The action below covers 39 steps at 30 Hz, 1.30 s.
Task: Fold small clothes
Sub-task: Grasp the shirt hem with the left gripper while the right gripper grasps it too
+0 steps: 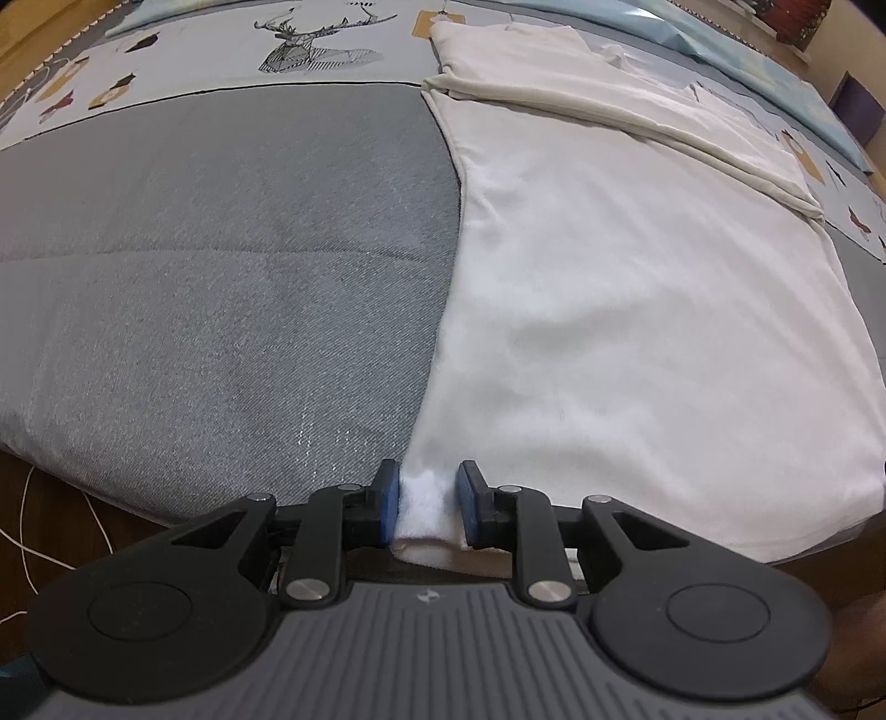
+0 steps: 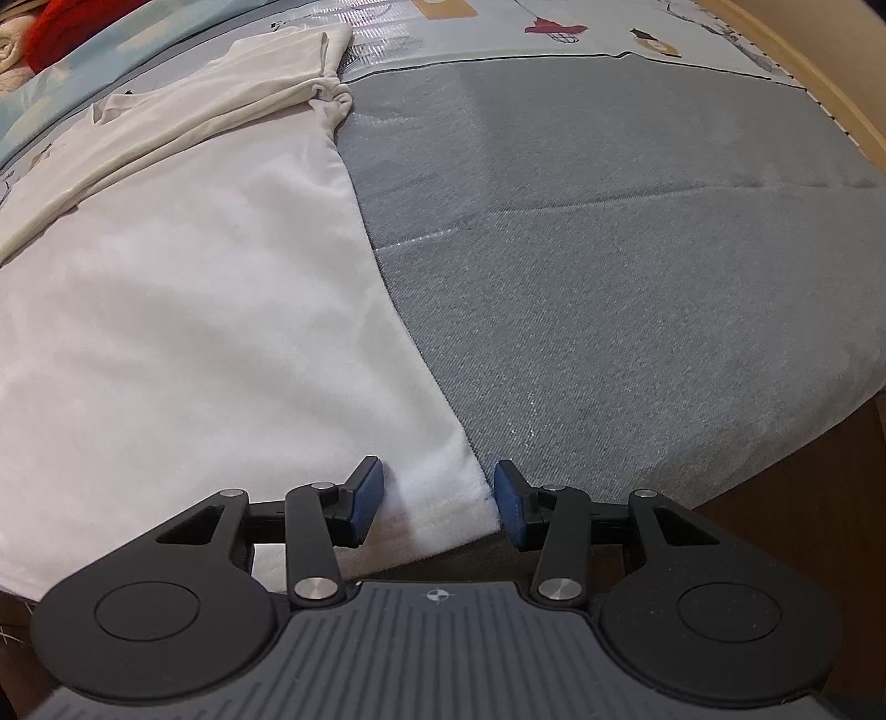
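A white T-shirt (image 1: pixel 637 332) lies flat on the grey bed cover (image 1: pixel 221 277), its far end folded over on itself. In the left wrist view my left gripper (image 1: pixel 426 501) points steeply down at the shirt's near left hem corner. A small bunch of white cloth stands between its blue pads, which are narrowly apart and not pressing. In the right wrist view the shirt (image 2: pixel 194 304) fills the left side. My right gripper (image 2: pixel 437 498) straddles the near right hem corner, which lies flat between widely open pads.
The bed's front edge runs just under both grippers. A patterned sheet with a deer drawing (image 1: pixel 310 44) lies beyond the grey cover (image 2: pixel 609 249). A red item (image 2: pixel 61 27) sits at the far left, a wooden frame (image 2: pixel 830 61) at the right, a white cable (image 1: pixel 22 526) on the floor.
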{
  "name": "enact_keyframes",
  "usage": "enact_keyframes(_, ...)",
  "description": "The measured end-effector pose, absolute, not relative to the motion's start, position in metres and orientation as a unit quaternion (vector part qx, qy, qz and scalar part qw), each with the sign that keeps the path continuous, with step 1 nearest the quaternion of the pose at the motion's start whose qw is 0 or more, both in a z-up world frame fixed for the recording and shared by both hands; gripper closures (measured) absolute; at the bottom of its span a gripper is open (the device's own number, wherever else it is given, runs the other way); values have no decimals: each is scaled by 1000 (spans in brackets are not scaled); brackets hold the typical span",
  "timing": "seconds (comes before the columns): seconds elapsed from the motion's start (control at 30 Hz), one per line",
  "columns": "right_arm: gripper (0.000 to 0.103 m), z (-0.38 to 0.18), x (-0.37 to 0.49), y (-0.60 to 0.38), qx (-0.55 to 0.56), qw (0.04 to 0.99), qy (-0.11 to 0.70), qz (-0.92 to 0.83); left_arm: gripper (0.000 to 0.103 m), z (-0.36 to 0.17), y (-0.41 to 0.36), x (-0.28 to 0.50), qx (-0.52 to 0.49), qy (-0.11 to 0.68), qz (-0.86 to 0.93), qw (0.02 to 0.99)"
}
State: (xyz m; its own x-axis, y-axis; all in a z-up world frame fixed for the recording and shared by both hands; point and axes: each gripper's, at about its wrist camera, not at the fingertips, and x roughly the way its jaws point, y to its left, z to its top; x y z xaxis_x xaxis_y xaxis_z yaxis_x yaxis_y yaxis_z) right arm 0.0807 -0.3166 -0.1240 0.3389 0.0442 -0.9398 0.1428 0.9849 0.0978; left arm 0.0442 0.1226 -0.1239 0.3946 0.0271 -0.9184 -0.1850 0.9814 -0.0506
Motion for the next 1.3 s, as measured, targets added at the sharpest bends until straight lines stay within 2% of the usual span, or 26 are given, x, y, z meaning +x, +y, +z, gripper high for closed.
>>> enact_keyframes(0.1,56,-125,81,-316,79,814,574,-27,80,-124,121,44,-67,546,63,833)
enact_keyframes(0.2,58,-125,80,-315,77,815,574,-20,90,-123,119,44,-65,545,61,834)
enact_keyframes(0.27,69,-124,80,-315,80,817,571,-14,94,-122,119,44,-65,544,62,834)
enact_keyframes(0.3,84,-123,80,-315,85,818,568,-10,94,-122,120,44,-65,544,62,834)
enact_keyframes(0.33,89,-122,80,-316,91,819,566,-6,93,-122,120,44,-66,544,62,834)
enact_keyframes(0.47,88,-123,80,-316,92,818,567,-10,93,-123,120,44,-68,546,63,833)
enact_keyframes(0.57,81,-124,80,-315,89,817,569,-12,92,-123,119,45,-61,546,63,833)
enact_keyframes(0.7,79,-125,79,-313,80,818,570,-8,92,-123,118,46,-59,547,63,832)
enact_keyframes(0.87,80,-125,79,-312,75,819,569,-3,92,-125,116,46,-54,548,63,833)
enact_keyframes(0.93,91,-124,79,-311,77,820,567,4,94,-125,116,46,-53,547,63,833)
enact_keyframes(1.17,92,-120,78,-313,88,826,557,4,96,-123,117,46,-56,545,63,834)
enact_keyframes(1.3,88,-123,79,-311,81,820,566,3,95,-124,114,47,-45,549,62,833)
